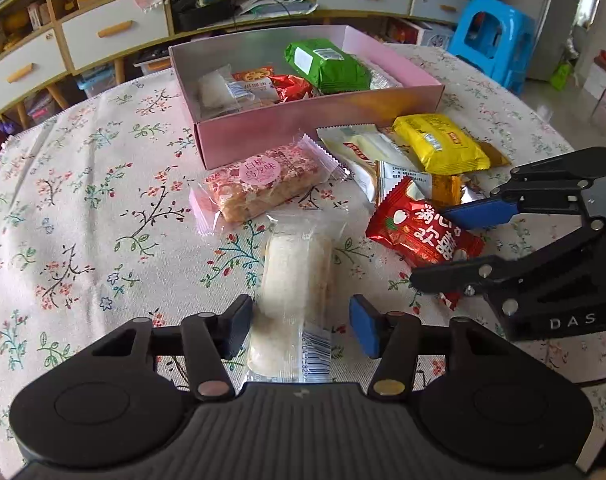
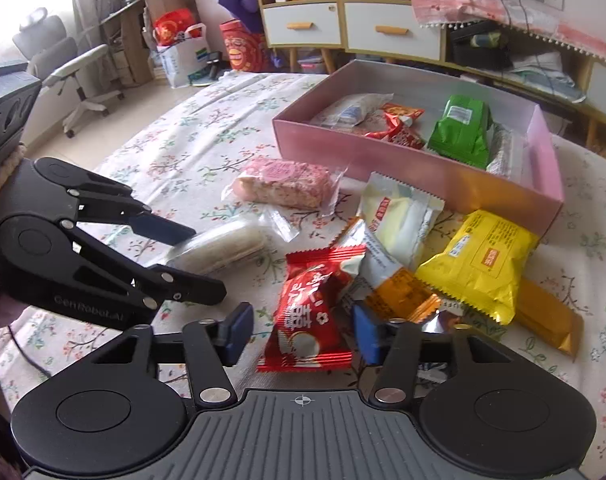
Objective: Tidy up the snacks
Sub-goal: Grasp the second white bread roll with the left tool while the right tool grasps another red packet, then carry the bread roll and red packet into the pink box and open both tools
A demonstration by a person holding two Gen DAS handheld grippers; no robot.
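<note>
Left tongs [image 1: 301,326] part-open astride white wrapped bar [image 1: 293,296], pads apparently not pressing. Right tongs [image 2: 303,334] part-open around red packet [image 2: 311,320]. Light, crinkly, slippery; grip mid-body.

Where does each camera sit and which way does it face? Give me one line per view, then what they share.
Left wrist: sits on the left gripper, facing forward and down over the table at the white bar between its fingers, with the pink box beyond; the right gripper shows at right.
Right wrist: sits on the right gripper, facing down at the red packet between its fingers; the left gripper shows at left.
Shared: both grippers, bar, packet, box.
</note>
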